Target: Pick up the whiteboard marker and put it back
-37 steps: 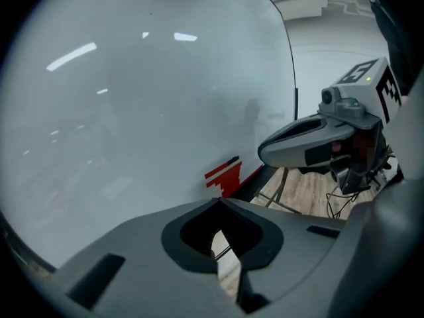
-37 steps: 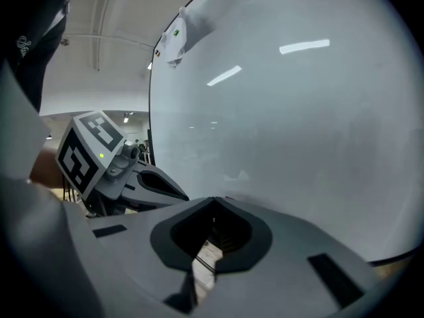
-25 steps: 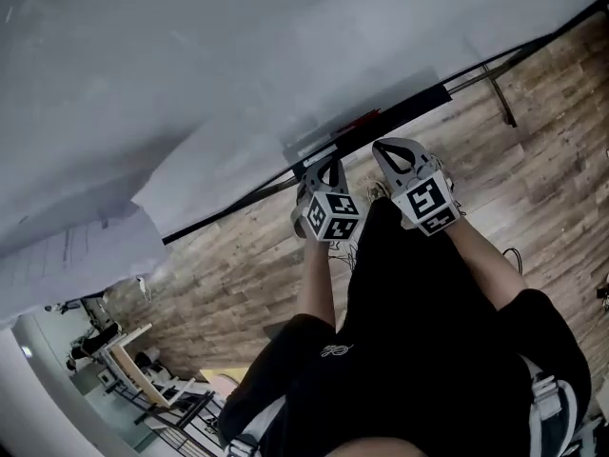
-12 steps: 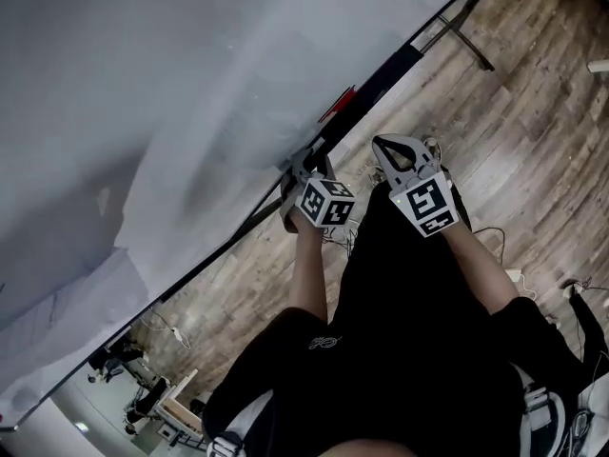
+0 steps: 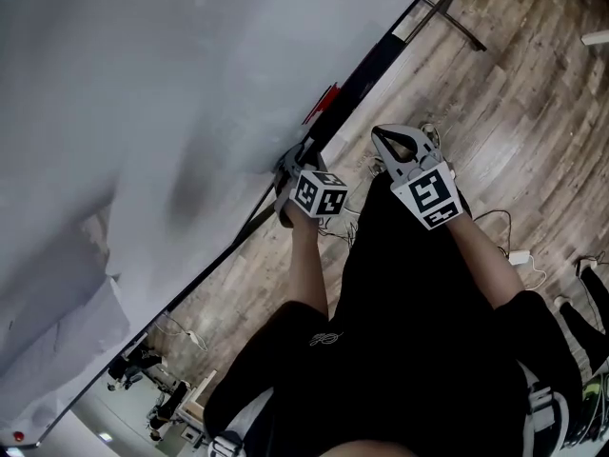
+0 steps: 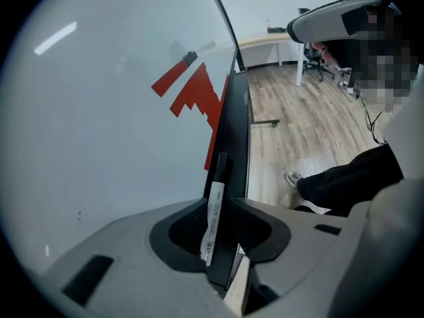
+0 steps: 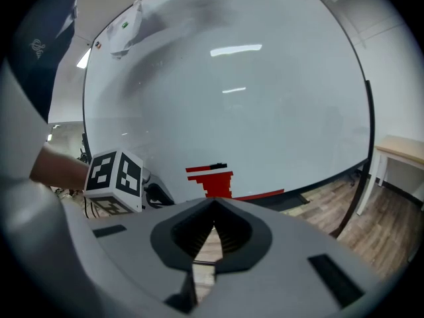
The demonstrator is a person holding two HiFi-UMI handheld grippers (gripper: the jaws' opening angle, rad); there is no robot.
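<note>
The left tool (image 6: 221, 209) clamps the marker (image 6: 213, 214), cap toward 12 o'clock, against the whiteboard (image 6: 99, 144) tray (image 6: 236, 124). The right tool (image 7: 213, 229) is closed and empty. This looks like the put-back step: next, settle the marker on the tray and release.

Black short-sleeved shirt (image 5: 419, 350), grey hand-held grippers (image 5: 288, 160) (image 5: 383, 136), black-and-white marker cubes (image 5: 319, 196) (image 5: 430, 196)

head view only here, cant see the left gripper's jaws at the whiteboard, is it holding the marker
Observer: Yes, the left gripper is shut on the whiteboard marker, white label showing.
Operator: is it on the tray yet
Observer: Its dark end lies along the black tray; contact can't be told.
Operator: right one
Observer: The right gripper is shut, nothing between its jaws.
</note>
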